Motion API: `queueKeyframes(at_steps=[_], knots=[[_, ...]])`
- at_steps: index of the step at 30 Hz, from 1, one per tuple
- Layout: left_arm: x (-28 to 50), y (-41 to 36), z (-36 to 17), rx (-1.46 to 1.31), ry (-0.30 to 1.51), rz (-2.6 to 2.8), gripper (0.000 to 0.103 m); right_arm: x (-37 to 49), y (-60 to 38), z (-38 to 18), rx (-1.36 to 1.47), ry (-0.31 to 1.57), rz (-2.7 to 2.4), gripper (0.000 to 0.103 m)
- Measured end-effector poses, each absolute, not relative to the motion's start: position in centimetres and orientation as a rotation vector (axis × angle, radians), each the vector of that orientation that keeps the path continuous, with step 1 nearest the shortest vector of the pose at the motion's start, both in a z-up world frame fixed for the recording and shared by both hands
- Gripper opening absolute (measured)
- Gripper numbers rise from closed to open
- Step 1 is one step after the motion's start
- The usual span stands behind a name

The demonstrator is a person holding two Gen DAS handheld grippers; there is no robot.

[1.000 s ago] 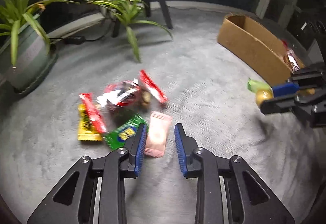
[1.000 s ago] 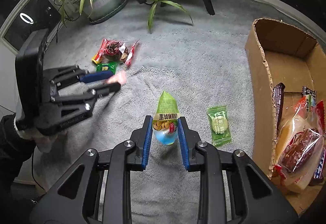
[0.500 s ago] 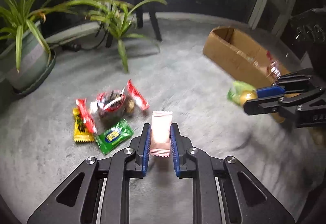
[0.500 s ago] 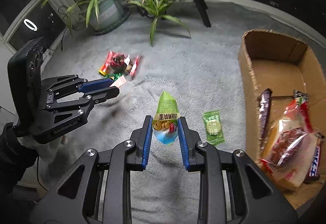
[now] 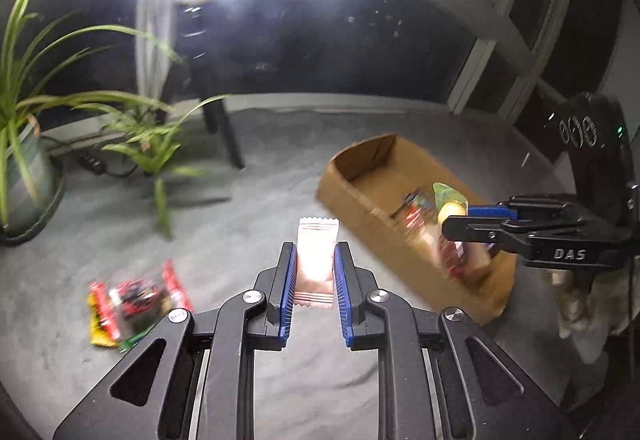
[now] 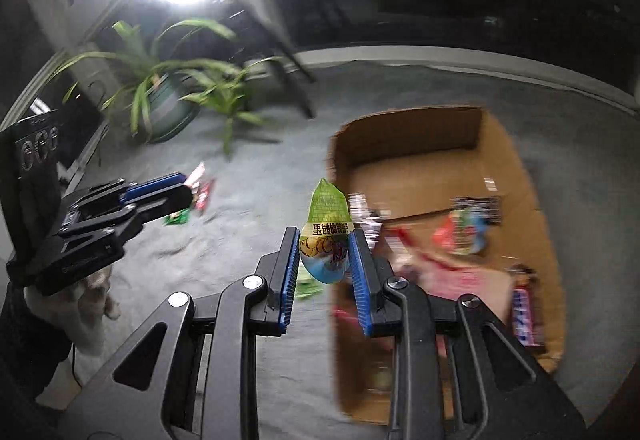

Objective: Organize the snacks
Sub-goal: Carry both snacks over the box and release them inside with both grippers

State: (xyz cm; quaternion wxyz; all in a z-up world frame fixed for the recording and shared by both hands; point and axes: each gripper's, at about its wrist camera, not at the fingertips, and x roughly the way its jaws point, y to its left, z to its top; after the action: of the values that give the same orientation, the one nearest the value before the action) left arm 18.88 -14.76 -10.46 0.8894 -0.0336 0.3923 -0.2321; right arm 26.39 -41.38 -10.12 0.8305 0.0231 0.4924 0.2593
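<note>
Both grippers are loaded and up off the grey carpet. The left gripper pinches a pale pink wafer packet between its blue pads, the packet's long axis running straight out along the fingers. The right gripper is clamped on a green-topped snack pouch, also standing lengthwise out of the jaws, its pointed top away from the hand.

What matters for the drop is where the cardboard box lies. From the left gripper it sits ahead and to the right, its long side running from far left to near right, with the near wall between the pink packet and the box floor. From the right gripper the box is much closer: the pouch hangs just at its left wall, roughly over the rim, with wrapped snacks already lying blurred inside. So I judge the right hand the nearer one, needing only a short move rightward before letting go, while the left has to travel across.

A cluster of red, yellow and green packets lies on the carpet, near left.
</note>
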Motion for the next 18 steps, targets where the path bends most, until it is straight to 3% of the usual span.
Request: queueKeyframes(at_steps=[18], knots=[[21.8,-26.6,-11.6,-0.047,0.855,-0.596,0.018,28.7,-49.7,-12.6,0.117,1.066,0.399,0.027]])
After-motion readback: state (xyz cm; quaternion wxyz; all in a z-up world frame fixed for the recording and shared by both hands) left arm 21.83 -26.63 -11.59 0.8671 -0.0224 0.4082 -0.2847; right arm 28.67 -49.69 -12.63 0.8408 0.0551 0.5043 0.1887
